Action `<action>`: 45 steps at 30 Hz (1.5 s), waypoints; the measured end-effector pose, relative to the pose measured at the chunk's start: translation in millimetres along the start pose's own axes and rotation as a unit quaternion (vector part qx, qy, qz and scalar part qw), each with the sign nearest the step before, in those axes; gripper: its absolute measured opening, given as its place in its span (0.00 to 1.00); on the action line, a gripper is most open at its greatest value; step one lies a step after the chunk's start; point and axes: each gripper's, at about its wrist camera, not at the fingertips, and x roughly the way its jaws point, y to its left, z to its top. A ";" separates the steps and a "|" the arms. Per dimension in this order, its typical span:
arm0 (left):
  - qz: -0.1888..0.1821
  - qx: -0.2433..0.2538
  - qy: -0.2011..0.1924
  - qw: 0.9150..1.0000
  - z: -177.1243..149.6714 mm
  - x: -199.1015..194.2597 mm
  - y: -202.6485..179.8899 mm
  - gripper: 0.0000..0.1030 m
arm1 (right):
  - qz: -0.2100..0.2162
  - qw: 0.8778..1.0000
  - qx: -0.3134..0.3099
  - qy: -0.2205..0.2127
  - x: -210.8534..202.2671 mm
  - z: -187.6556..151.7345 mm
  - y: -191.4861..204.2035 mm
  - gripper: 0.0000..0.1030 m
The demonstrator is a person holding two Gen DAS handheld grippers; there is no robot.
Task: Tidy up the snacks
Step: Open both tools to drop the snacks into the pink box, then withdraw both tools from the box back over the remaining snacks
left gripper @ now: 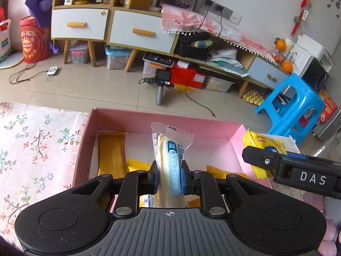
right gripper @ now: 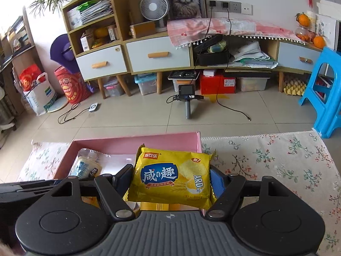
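Carrying both snacks over the pink box [left gripper: 162, 119] for sorting: left tool [left gripper: 169, 176] pinches the clear-wrapped white stick snack [left gripper: 170, 149] upright above the box, right tool [right gripper: 171, 181] clamps the yellow cracker pack [right gripper: 170, 175] edgewise by its right wall.

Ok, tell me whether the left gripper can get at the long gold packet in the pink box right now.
Probably not yet: the left gripper is shut on a clear-wrapped snack. The gold packet lies uncovered in the pink box, so the way is free once that snack is dropped.
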 end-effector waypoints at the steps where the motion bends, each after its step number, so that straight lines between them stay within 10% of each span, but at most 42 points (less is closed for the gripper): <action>1: 0.003 0.004 -0.003 1.000 0.7 1.1 -0.9 0.16 | 0.001 1.000 -0.002 0.000 1.1 0.4 -0.3 0.62; 8: 0.011 0.005 -0.020 1.000 3.4 2.4 -2.9 0.20 | 0.011 1.000 -0.008 -0.006 0.2 1.4 -1.1 0.67; 19: 0.014 0.015 -0.039 0.999 1.2 -26.0 -2.2 0.72 | -0.003 1.000 -0.020 -0.024 -27.0 1.5 -3.4 0.80; 45: 0.011 0.062 -0.045 0.997 -60.4 -127.7 -0.6 0.91 | -0.018 0.998 -0.047 -0.045 -125.1 -47.4 -3.9 0.88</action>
